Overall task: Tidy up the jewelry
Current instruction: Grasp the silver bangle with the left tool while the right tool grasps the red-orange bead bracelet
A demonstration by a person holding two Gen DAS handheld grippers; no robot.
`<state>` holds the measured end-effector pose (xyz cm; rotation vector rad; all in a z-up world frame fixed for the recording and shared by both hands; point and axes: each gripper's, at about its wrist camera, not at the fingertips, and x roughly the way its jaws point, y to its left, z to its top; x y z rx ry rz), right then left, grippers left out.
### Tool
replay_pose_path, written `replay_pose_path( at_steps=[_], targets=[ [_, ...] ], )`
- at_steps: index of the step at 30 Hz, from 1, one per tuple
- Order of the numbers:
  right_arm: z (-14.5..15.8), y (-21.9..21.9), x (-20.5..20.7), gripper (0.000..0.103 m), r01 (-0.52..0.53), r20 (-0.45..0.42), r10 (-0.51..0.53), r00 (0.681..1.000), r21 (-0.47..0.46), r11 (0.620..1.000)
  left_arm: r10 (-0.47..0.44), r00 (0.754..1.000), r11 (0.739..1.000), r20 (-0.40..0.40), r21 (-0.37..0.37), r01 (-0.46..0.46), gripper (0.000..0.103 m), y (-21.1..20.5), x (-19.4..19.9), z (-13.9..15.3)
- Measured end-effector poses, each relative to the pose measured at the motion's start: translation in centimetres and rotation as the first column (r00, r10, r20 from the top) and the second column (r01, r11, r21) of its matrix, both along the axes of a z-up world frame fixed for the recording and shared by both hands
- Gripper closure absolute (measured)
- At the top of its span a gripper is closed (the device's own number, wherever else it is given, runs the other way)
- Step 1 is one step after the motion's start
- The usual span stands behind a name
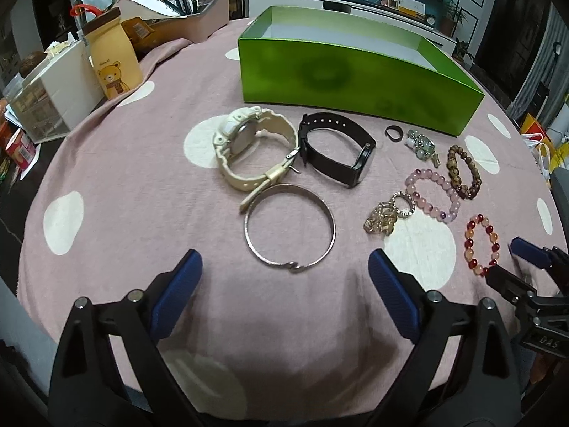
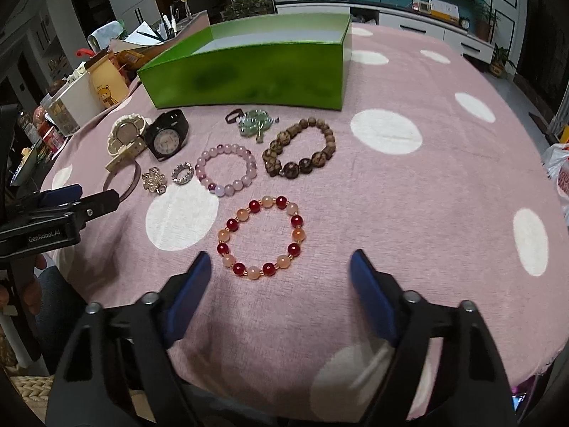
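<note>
— Left wrist view?
— I'm holding my left claw (image 1: pixel 284 267) open, empty; the silver bangle (image 1: pixel 290 229) is lying just ahead between its fingers, green box (image 1: pixel 355 82) beyond. Best straddling one rim.

— Right wrist view?
— My right claw (image 2: pixel 279 267) is gaping, empty; the red beaded bracelet (image 2: pixel 261 236) is sitting just ahead. Pinch one side.

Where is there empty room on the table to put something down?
Bare cloth lies right of the brown bead bracelet and red bead bracelet, and nearer than the silver bangle. The green box looks empty. It is crowded between the watches and bracelets.
</note>
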<state>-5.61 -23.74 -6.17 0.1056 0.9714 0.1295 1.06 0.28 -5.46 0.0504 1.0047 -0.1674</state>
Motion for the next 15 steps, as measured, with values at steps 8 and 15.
replay_pose_path(
  at_steps=[8, 15],
  targets=[
    [0.4, -0.9, 0.4, 0.036, 0.015, 0.036, -0.017, 0.999, 0.047, 0.999, 0.056, 0.998, 0.997, 0.016, -0.056, -0.055, 0.018, 1.6, 1.3, 0.3],
    [0.1, -0.7, 1.0, 0.056, 0.021, 0.043, -0.020, 0.999, -0.026, 0.999, 0.082, 0.997, 0.997, 0.012, 0.007, -0.082, 0.047, 1.6, 2.3, -0.7]
  ],
)
